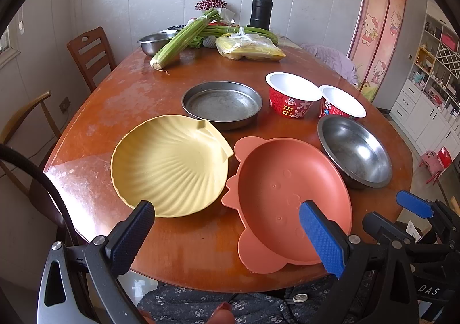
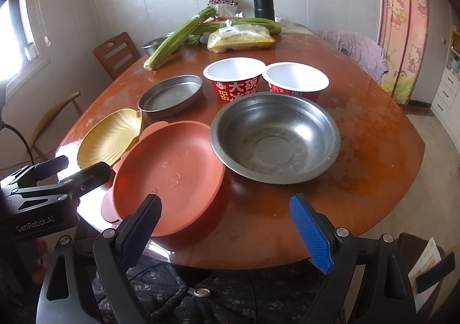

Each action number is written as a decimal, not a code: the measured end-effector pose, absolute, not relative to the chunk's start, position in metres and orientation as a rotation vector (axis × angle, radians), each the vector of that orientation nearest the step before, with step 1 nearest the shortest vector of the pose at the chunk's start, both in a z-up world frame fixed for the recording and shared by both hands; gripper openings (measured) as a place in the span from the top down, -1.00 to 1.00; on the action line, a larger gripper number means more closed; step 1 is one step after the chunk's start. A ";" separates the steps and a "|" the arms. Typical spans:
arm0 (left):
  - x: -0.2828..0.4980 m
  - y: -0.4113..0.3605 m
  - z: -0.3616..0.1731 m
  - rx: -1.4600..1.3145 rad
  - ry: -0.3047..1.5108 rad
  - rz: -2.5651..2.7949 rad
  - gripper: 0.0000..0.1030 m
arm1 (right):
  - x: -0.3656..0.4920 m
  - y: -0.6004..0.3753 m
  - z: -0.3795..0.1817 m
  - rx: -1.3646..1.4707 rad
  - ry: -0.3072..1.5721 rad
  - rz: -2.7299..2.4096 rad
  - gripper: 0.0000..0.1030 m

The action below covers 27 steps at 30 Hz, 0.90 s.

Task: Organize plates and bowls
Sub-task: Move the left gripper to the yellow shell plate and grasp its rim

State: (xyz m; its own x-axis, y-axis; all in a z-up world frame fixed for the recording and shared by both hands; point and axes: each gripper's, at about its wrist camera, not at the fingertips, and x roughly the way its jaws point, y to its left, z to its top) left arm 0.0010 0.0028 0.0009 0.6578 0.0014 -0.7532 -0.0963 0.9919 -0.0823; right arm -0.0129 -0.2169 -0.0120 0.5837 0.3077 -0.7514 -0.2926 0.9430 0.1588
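Note:
On the wooden table (image 1: 184,252) lie a yellow shell-shaped plate (image 1: 169,164), an orange animal-shaped plate (image 1: 290,197), a flat metal pan (image 1: 222,104), a steel bowl (image 1: 355,151) and two red paper bowls (image 1: 291,98). My left gripper (image 1: 227,232) is open and empty above the near table edge, between the yellow and orange plates. My right gripper (image 2: 225,226) is open and empty, over the near edge in front of the orange plate (image 2: 169,177) and the steel bowl (image 2: 274,137). The yellow plate (image 2: 110,137), the pan (image 2: 171,95) and the paper bowls (image 2: 234,81) show in the right wrist view.
Celery (image 1: 184,36), long green beans, a bag of food (image 1: 250,48), a steel basin (image 1: 156,42), flowers and a black flask (image 1: 261,9) crowd the far end. Wooden chairs (image 1: 90,55) stand at the left. Purple cloth (image 2: 359,48) lies on the right.

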 end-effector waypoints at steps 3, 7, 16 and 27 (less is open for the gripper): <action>0.001 0.002 0.001 -0.118 0.852 0.056 -0.97 | -0.013 -0.216 -0.012 0.017 0.881 0.354 -0.78; -0.001 0.003 0.000 -0.119 0.851 0.058 -0.97 | -0.011 -0.215 -0.011 0.016 0.883 0.356 -0.78; 0.003 0.009 -0.001 -0.140 0.856 0.073 -0.97 | -0.009 -0.211 -0.006 0.014 0.864 0.387 -0.78; -0.007 0.070 0.009 -0.225 0.783 0.236 -0.97 | 0.021 -0.170 0.019 -0.046 0.831 0.524 -0.78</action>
State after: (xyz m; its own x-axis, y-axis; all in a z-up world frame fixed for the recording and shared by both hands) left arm -0.0073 0.0703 0.0088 0.6854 0.1257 -0.7172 -0.2914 0.9500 -0.1120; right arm 0.0211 -0.1703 0.0190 0.5554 0.4258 -0.7143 -0.4614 0.8724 0.1613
